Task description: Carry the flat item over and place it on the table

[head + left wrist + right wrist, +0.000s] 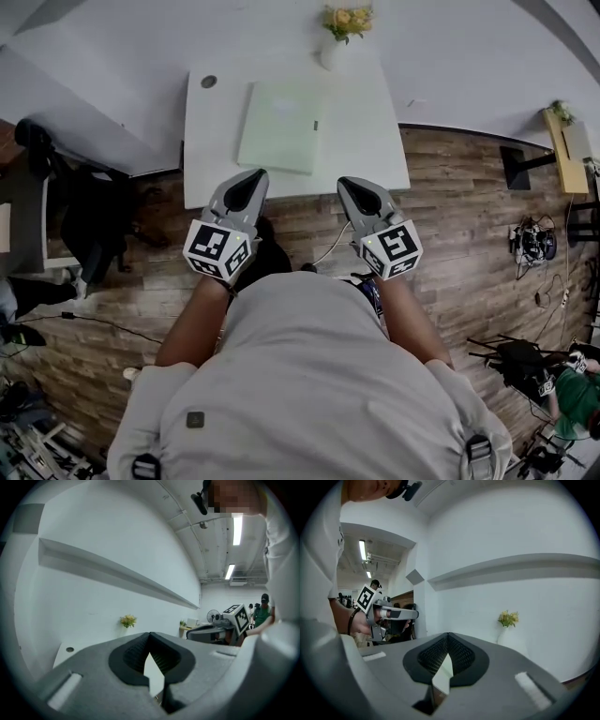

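A pale green flat item (281, 125) lies on the white table (370, 150), left of its middle. My left gripper (255, 175) hovers at the table's front edge just below the item, jaws together with nothing between them. My right gripper (349, 183) hangs level with it to the right, also shut and empty. In the left gripper view the jaw tips (150, 633) meet, and the right gripper (220, 629) shows beside them. In the right gripper view the tips (448, 634) are closed, with the left gripper (393, 614) at the left.
A white vase of yellow flowers (342, 33) stands at the table's far edge against the wall. A dark chair (84, 216) sits left of the table. A wooden shelf (567, 145) and cabled equipment (534, 244) are on the right. A person in green (574, 398) is at the lower right.
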Demonstrator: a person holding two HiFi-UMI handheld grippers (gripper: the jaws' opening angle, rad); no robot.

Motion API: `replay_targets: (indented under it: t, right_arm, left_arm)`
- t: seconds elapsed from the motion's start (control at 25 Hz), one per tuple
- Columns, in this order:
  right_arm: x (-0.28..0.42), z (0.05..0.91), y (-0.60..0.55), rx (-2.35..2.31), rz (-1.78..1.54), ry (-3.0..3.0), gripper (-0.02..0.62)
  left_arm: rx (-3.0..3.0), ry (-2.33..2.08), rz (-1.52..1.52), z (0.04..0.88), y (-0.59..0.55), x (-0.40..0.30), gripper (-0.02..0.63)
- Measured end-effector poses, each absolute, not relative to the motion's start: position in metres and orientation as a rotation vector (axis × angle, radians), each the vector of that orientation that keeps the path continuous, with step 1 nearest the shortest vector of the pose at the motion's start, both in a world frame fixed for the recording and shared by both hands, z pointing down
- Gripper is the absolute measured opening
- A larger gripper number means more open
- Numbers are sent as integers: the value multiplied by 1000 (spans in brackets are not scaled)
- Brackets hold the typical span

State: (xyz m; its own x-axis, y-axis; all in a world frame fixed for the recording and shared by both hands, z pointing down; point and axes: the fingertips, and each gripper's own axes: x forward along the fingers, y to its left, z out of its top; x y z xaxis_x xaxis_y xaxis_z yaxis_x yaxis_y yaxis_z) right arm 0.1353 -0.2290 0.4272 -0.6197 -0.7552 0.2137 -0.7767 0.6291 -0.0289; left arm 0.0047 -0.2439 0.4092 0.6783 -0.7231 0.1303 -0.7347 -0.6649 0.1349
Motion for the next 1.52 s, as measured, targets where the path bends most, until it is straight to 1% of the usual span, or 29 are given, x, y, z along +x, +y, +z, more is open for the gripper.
replay_targets:
  t: [0.24,0.52,0.88,1.2,1.52]
  right_arm:
    - [136,414,-220,1247,148,-2712,9]
    - [129,410,-205,1168,155,-2760,9]
    - [89,404,-184,1061,143,-2811,9]
    - [47,400,-140,1152,171,-2782,9]
    - [-6,392,-75,1267,153,-2745,9]
  left_arm:
    - [2716,-1243,89,399,-227,1,1]
    - [2668,-1356,93,390,-197,-19,0]
    - [2626,-1425,141,392,-173,-63,0]
    - [2689,-1318,125,381,-143,-104,0]
    - [2760,-1204,123,373,-84,-157,0]
